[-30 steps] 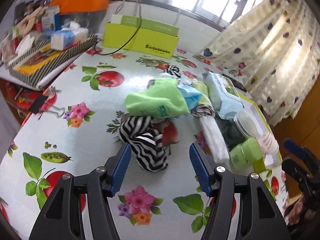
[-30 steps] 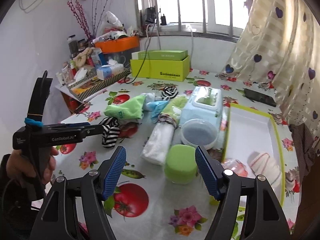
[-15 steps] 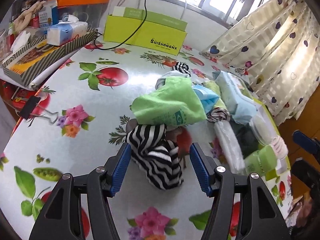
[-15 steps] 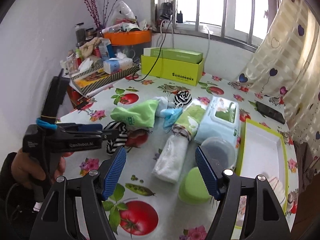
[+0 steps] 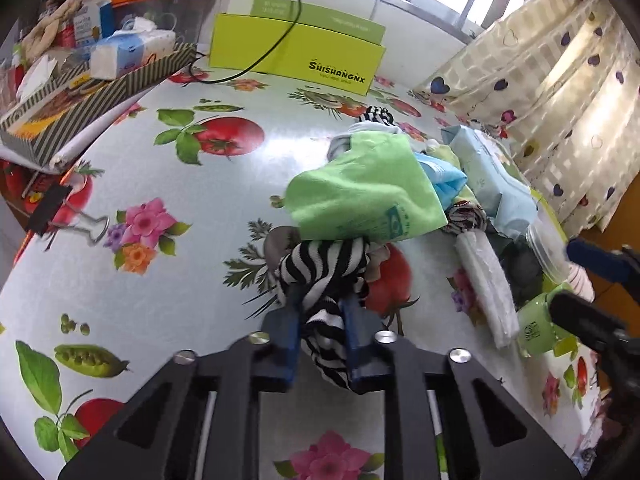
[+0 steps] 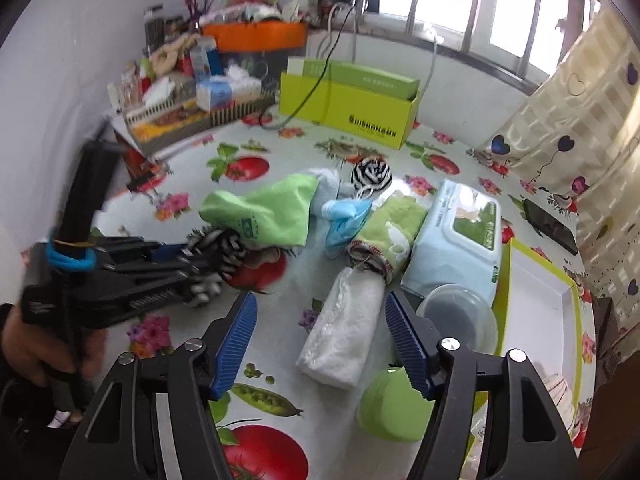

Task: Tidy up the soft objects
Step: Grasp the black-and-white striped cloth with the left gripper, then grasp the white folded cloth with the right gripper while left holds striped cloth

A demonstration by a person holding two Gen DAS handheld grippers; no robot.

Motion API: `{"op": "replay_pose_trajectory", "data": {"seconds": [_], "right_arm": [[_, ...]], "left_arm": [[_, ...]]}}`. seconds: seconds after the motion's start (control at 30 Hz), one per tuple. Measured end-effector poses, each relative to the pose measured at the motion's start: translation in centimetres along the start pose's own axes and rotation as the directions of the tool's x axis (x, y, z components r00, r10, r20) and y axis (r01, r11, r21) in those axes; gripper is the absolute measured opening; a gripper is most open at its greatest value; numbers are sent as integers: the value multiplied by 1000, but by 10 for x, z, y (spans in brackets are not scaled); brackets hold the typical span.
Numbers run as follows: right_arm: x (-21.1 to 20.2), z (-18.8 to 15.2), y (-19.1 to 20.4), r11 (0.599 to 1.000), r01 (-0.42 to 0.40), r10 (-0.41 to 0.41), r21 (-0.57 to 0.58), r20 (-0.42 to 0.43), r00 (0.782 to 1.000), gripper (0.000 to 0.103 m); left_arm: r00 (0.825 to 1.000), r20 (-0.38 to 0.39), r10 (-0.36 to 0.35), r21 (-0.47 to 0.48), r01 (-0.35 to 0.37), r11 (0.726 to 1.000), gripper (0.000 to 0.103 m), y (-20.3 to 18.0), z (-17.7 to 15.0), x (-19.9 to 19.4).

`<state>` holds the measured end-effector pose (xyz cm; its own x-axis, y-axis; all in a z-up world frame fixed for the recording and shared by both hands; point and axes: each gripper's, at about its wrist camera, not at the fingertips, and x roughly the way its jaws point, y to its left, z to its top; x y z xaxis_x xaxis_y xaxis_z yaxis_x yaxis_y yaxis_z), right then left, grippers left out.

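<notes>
Now clamped between left gripper (image 5: 320,320) jaws: black-and-white striped knit sock (image 5: 324,280), ready for lifting; right gripper (image 6: 320,336) jaws spread, empty, above rolled white towel (image 6: 344,332).

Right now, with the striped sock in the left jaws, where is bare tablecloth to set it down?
Bare cloth lies left of the green cloth, between the binder clip and the yellow-green box. The white tray is mostly bare too. It is crowded from the green cloth to the wipes pack: the white towel roll, clear tub and green jar sit tight together.
</notes>
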<state>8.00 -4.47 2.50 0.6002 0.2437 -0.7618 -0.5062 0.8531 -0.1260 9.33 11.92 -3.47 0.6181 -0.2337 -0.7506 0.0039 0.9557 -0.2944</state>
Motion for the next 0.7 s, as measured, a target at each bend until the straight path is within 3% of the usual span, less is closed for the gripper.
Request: {"op": "replay_pose_trajectory", "data": {"seconds": [0.27, 0.53, 0.67, 0.7], "right_arm": [[45, 9, 3, 996, 34, -49, -85, -186, 981, 44], [73, 11, 8, 987, 51, -95, -153, -299, 950, 38], [82, 9, 8, 984, 58, -110, -169, -316, 942, 23], [82, 10, 9, 984, 54, -106, -172, -310, 945, 14]], "left_arm": [[999, 17, -47, -15, 48, 999, 14, 10, -10, -14], [997, 37, -70, -25, 71, 997, 14, 17, -13, -25], [995, 43, -85, -24, 86, 996, 14, 18, -14, -28], [995, 44, -89, -23, 90, 996, 14, 18, -14, -29]]}}
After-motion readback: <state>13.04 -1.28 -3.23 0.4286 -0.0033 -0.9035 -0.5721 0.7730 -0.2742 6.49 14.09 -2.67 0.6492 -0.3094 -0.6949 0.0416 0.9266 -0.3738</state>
